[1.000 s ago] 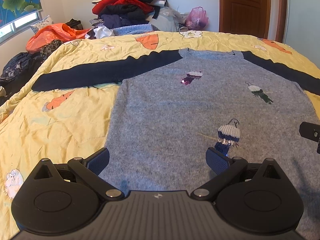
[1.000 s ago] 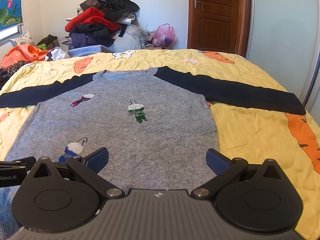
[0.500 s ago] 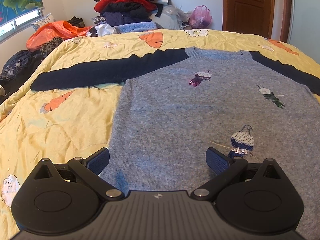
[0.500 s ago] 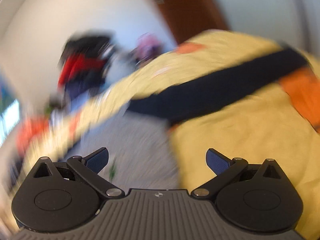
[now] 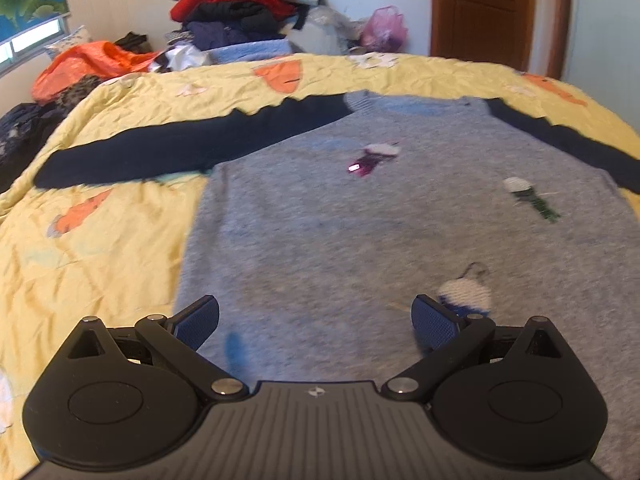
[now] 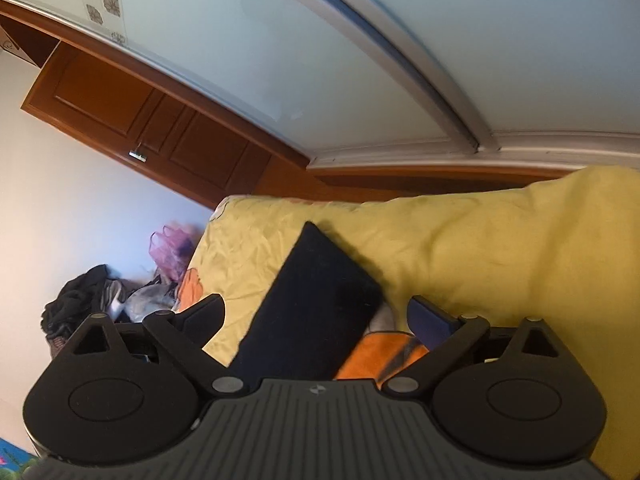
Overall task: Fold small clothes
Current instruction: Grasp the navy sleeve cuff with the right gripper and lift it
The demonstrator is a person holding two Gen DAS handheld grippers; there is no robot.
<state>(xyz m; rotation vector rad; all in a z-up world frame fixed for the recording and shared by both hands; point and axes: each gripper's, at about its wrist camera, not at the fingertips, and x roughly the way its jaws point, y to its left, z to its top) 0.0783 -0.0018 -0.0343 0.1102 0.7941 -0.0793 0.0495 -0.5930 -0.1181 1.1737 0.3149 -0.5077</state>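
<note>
A grey knit sweater (image 5: 360,224) with dark navy sleeves lies flat, front up, on the yellow bedspread (image 5: 100,240). Its left sleeve (image 5: 168,152) stretches out to the left. My left gripper (image 5: 316,316) is open and empty, low over the sweater's lower left part. In the right wrist view the camera is rolled sideways. My right gripper (image 6: 316,316) is open, and the cuff end of the sweater's right navy sleeve (image 6: 316,304) lies between its fingers, not clamped.
A pile of clothes (image 5: 248,12) and a pink bag (image 5: 382,28) sit beyond the far edge of the bed. An orange cloth (image 5: 92,64) lies at the far left. A wooden door (image 5: 484,12) and a sliding wardrobe (image 6: 320,60) stand to the right.
My right gripper has swung right and rolled, from over the sweater's hem to the right sleeve's cuff. My left gripper has shifted slightly left along the hem.
</note>
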